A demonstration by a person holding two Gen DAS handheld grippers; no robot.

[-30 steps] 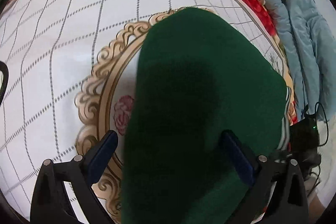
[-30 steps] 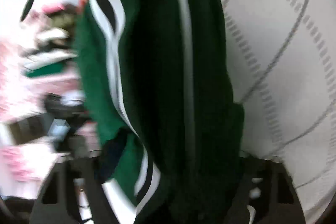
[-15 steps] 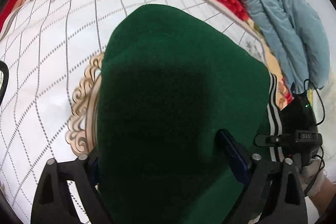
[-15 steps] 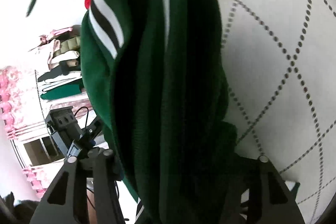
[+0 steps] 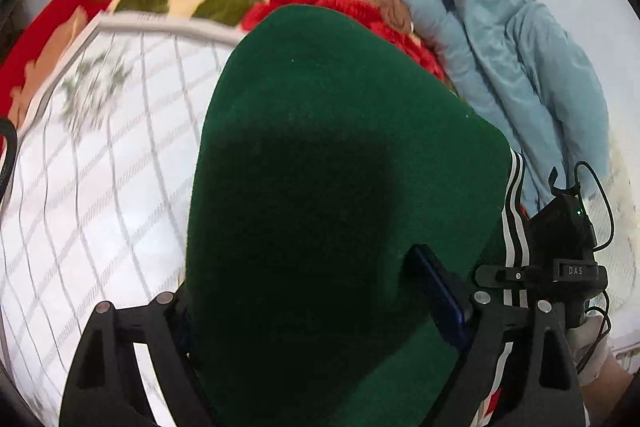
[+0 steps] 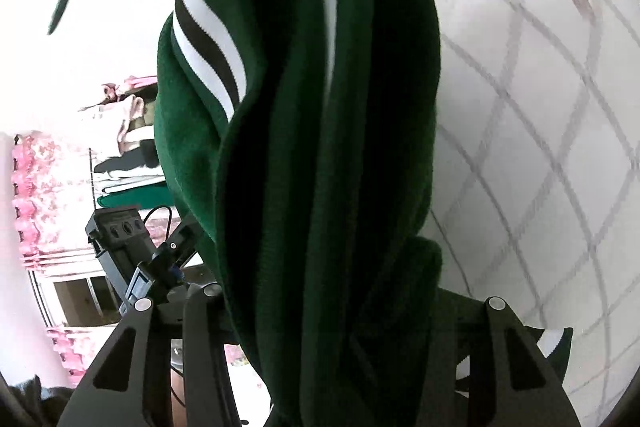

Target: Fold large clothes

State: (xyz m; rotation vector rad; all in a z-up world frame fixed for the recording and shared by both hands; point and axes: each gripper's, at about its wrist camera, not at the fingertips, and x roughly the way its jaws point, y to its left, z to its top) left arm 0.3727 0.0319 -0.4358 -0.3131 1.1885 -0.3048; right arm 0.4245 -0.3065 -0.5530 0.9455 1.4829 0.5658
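Green knit garment (image 5: 320,187), thick and folded, fills both wrist views above a white quilted bed cover (image 5: 100,187). Left gripper (image 5: 320,311) has been closing and pinches a wide fold between its fingers. Right gripper (image 6: 320,311), also closing, clamps bunched layers with white and black stripes. Pale blue jacket (image 5: 500,67) lies beyond, near the wall.

Right hand-held gripper (image 6: 320,307) clamping folded green garment (image 6: 304,147), quilted white cover (image 6: 540,147)
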